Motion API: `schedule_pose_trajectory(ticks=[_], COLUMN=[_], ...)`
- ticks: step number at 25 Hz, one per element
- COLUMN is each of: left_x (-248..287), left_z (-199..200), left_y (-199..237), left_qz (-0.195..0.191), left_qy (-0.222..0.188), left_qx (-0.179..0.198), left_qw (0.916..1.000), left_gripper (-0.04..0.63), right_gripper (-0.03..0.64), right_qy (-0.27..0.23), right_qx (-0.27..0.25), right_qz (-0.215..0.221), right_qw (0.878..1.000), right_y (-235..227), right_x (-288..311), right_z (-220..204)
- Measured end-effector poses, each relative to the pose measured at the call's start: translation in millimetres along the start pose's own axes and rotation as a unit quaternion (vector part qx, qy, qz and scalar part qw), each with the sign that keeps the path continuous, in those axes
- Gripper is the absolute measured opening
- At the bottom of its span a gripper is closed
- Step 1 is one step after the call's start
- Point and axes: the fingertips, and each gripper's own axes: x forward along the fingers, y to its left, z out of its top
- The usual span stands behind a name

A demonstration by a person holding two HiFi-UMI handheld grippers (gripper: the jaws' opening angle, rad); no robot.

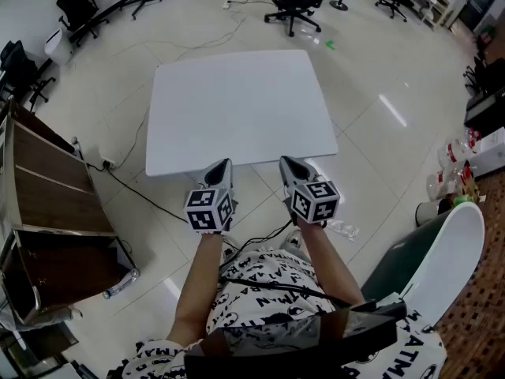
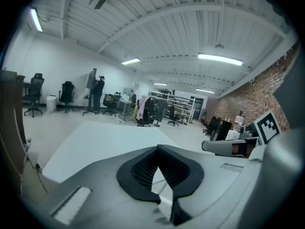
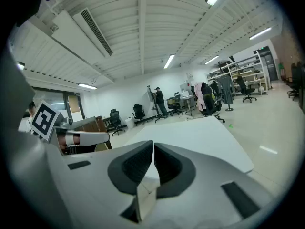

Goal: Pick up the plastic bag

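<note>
The clear plastic bag (image 1: 344, 228) lies crumpled on the floor beside the person's right forearm, off the white worktop (image 1: 237, 109). The left claw (image 1: 225, 165) and the right claw (image 1: 286, 163) are both closed, gripping nothing. The shirt (image 1: 264, 279) has black lettering, which is unreadable.

White square table (image 1: 237, 109) stands mid-floor on pale glossy tiles. Wooden cabinet (image 1: 47, 180) at left edge of head view, w/ black cable (image 1: 134, 189) lying on floor btwn cabinet & table. Black office chairs (image 1: 293, 6) beyond table's far side, another black chair (image 1: 77, 8) far upper left. Small green mark (image 1: 331, 45) on floor just past table's far right corner. White moulded chair back (image 1: 450, 251) lower right, clear bottles (image 1: 451, 164) on floor beyond it. Left gripper view: standing person (image 2: 98, 92) in bkgd, shelving (image 2: 178, 104) further back, brick wall (image 2: 252, 99) at right, strip light (image 2: 220, 58) on white ribbed ceiling. Right gripper view: long ceiling vent (image 3: 95, 30) overhead
</note>
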Motion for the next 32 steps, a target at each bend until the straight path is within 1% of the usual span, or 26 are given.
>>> schedule_pose_trajectory(ticks=[5, 7, 11, 14, 17, 18, 19, 21, 22, 23, 24, 25, 26, 27, 28, 29, 32], left_x=[7.1, 11.2, 28.5, 42.5, 56.6, 63.1, 71.2, 88.9, 96.5, 102.8, 108.2, 113.3, 118.1, 123.1, 129.6, 138.2, 168.4], left_z=[2.7, -2.4, -21.2, -37.6, -56.5, -63.8, -71.7, -90.3, -101.1, -112.6, -124.5, -136.6, -149.1, -161.8, -174.2, -186.2, -223.8], left_y=[-15.3, -22.9, -47.6, -73.9, -108.1, -118.8, -129.2, -153.3, -167.6, -182.2, -195.9, -207.8, -217.9, -226.8, -235.1, -243.1, -262.5], left_qz=[-0.01, -0.019, -0.048, -0.079, -0.119, -0.128, -0.134, -0.146, -0.156, -0.167, -0.178, -0.187, -0.194, -0.2, -0.205, -0.209, -0.215], left_qy=[0.006, 0.014, 0.042, 0.069, 0.102, 0.111, 0.118, 0.135, 0.147, 0.159, 0.172, 0.185, 0.197, 0.209, 0.219, 0.227, 0.245], left_qx=[0.004, 0.008, 0.019, 0.026, 0.04, 0.045, 0.048, 0.054, 0.057, 0.06, 0.063, 0.066, 0.069, 0.071, 0.072, 0.073, 0.075], left_qw=[0.9999, 0.9997, 0.9978, 0.9941, 0.9868, 0.9846, 0.9828, 0.9785, 0.9752, 0.9711, 0.9667, 0.9625, 0.9584, 0.9546, 0.9512, 0.9484, 0.9423], left_gripper=[0.006, 0.006, 0.006, 0.006, 0.006, 0.006, 0.006, 0.006, 0.006, 0.006, 0.006, 0.006, 0.006, 0.006, 0.006, 0.006, 0.006], right_gripper=[0.017, 0.017, 0.025, 0.026, 0.032, 0.056, 0.11, 0.115, 0.13, 0.172, 0.176, 0.202, 0.238, 0.24, 0.281, 0.295, 0.301], right_qy=[-0.002, -0.006, -0.012, -0.009, -0.001, 0.003, 0.007, 0.018, 0.026, 0.035, 0.044, 0.054, 0.065, 0.076, 0.087, 0.097, 0.133], right_qx=[-0.002, 0.003, 0.014, 0.048, 0.083, 0.091, 0.097, 0.109, 0.117, 0.127, 0.138, 0.145, 0.147, 0.145, 0.139, 0.131, 0.119], right_qz=[-0.003, -0.015, -0.062, -0.072, -0.095, -0.1, -0.102, -0.109, -0.118, -0.129, -0.14, -0.148, -0.154, -0.159, -0.162, -0.165, -0.166], right_qw=[1.0, 1.0, 0.998, 0.996, 0.992, 0.991, 0.99, 0.988, 0.986, 0.983, 0.98, 0.977, 0.975, 0.974, 0.973, 0.973, 0.97], right_y=[-9.1, -15.8, -45.7, -66.3, -87.5, -96.2, -106.5, -130.9, -143.8, -156.3, -168.1, -178.9, -188.9, -199.0, -210.8, -225.1, -271.7], right_x=[-7.0, -12.3, -27.8, -41.1, -59.8, -63.9, -66.7, -74.9, -82.6, -91.8, -100.5, -107.6, -113.1, -117.4, -120.3, -122.2, -122.1], right_z=[5.5, 1.3, -13.9, -26.8, -45.0, -52.4, -60.7, -80.8, -93.6, -108.3, -123.7, -139.3, -155.2, -171.0, -186.3, -201.2, -249.4])
